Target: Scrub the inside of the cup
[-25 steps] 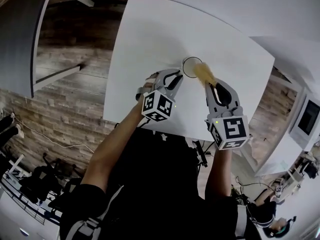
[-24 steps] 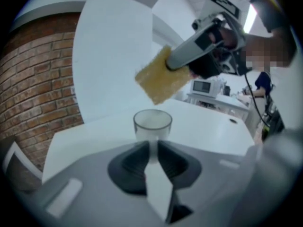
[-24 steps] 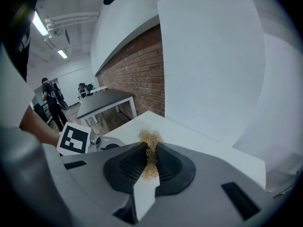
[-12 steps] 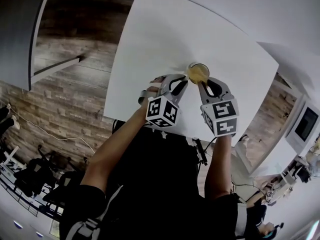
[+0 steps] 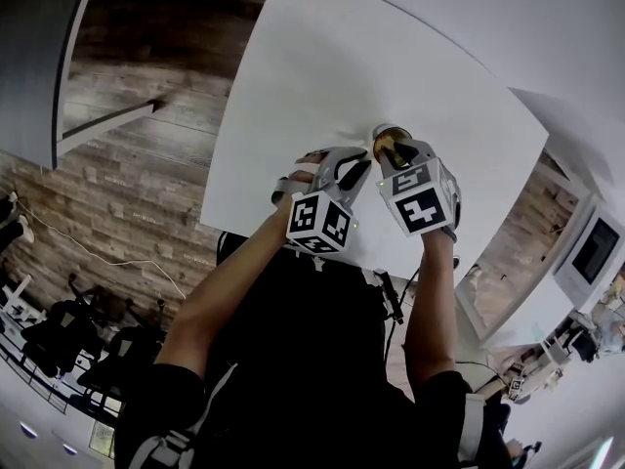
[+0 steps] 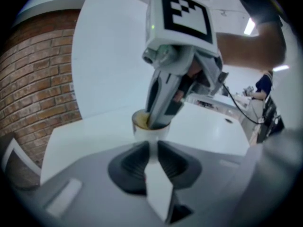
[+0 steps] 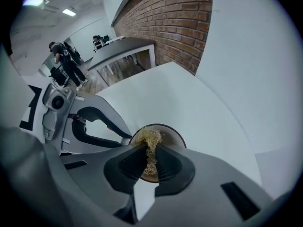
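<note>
1. The cup is seen upright, with the white table under it and bare table surface on every side of it.
2. The cup's near wall is pinched by the left gripper, which comes in at a slant from the person's side of the cup. In the left gripper view its jaws are drawn close together on that wall, with only a narrow gap left between them.
3. A yellowish, fibrous scrubber is clamped between the pads of the right gripper, whose jaws are closed on it.
4. The right gripper is held steeply above the cup, and its tips are pushed down past the rim.
5. The scrubber is lodged inside the cup. A tuft is seen against the inner wall on the side of the left gripper.
6. The far half of the cup's rim is left uncovered in the right gripper view.
</note>
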Motion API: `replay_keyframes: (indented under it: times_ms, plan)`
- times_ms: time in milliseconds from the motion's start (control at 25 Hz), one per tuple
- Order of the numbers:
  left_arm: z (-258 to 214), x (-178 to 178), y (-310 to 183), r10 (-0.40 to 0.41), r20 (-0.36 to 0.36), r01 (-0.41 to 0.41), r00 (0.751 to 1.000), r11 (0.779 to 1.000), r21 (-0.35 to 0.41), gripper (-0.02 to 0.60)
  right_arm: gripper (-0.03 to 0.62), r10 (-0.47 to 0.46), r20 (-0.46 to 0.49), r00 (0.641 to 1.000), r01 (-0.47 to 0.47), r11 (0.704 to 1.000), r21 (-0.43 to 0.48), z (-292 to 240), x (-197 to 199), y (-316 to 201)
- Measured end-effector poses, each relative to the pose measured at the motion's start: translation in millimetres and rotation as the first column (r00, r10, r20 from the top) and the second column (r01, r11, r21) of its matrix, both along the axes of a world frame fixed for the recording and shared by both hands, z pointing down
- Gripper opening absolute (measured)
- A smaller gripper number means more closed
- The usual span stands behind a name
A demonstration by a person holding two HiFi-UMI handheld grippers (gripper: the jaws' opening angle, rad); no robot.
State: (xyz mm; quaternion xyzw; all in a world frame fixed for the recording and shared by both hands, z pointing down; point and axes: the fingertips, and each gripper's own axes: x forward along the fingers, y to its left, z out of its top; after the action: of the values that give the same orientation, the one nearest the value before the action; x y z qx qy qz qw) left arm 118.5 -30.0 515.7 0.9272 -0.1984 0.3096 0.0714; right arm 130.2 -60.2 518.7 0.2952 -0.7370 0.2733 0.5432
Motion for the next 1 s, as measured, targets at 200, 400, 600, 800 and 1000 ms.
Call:
replay_keyframes:
  times_ms: [200,400,600,800,1000]
  plan:
    - [0,1,1,-0.007,0.022,0.007,1.000,1.000,0.012,0.060,0.032,-0.075,-0.073,0.995,0.071,0.996,-0.057,9,-3,-1]
    - [-1,2,3,-0.004,0.028,0.003,1.000,1.000,0.027,0.063,0.029,-0.126,-0.145,0.981,0.112,0.989,-0.100,17,-3,-2]
    - [0,-4,5,-0.040,0.045,0.040,0.998,0.999,0.005,0.058,0.029,-0.139,-0.071,0.988,0.129,0.984,-0.125,9,-8,8]
    - [0,-8,14,0.016,0.058,-0.016,0.998,1.000,0.000,0.058,0.030,-0.172,0.060,0.983,0.180,0.970,-0.164,-30,-10,31]
    - [0,-14,22,0.087,0.056,-0.086,0.995,0.996,-0.016,0.058,0.029,-0.211,0.095,0.973,0.225,0.956,-0.188,-39,-8,44]
